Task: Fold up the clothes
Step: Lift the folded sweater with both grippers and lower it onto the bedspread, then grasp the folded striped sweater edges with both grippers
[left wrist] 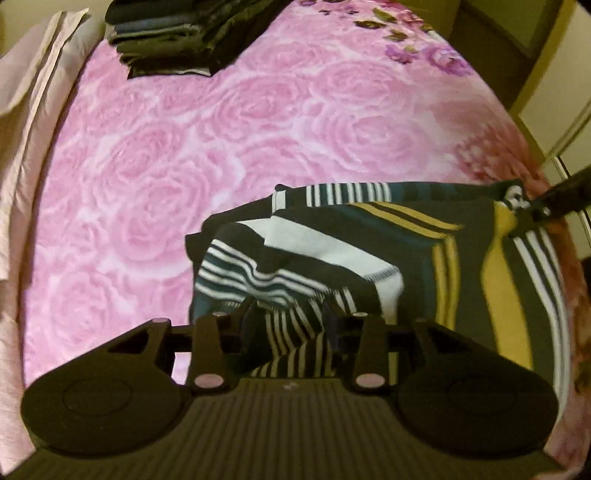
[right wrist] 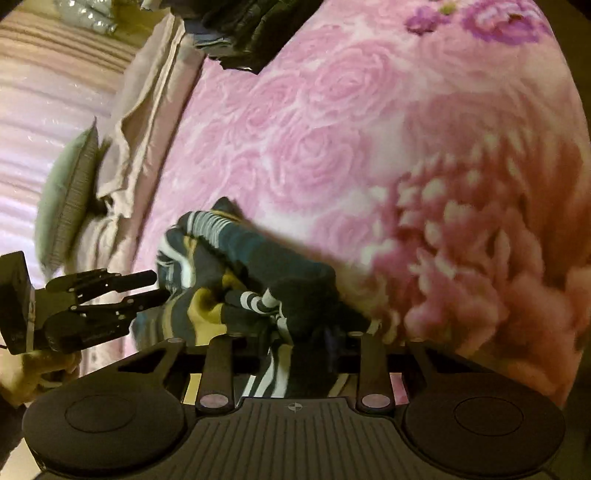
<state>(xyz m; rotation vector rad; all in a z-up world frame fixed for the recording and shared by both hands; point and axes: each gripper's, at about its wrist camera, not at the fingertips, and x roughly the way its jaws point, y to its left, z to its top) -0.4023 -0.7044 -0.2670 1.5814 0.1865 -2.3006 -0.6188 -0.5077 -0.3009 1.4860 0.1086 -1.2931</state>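
A striped garment (left wrist: 369, 251) in teal, black, white and yellow hangs stretched just above the pink rose bedspread (left wrist: 221, 147). My left gripper (left wrist: 291, 317) is shut on one bunched striped end of it at the bottom of the left wrist view. Its other end is pinched by my right gripper (left wrist: 532, 212), seen at the right edge. In the right wrist view the garment (right wrist: 236, 266) runs from my right gripper (right wrist: 295, 332), whose fingers are buried in cloth, to the left gripper (right wrist: 162, 284) at the left. A hand (right wrist: 48, 369) holds that gripper.
A stack of dark folded clothes (left wrist: 166, 33) sits at the far side of the bed, also visible as a dark stack (right wrist: 251, 26) in the right view. Beige bedding (left wrist: 29, 110) and a green cushion (right wrist: 66, 192) lie along the left. Dark furniture (left wrist: 535, 37) stands at the back right.
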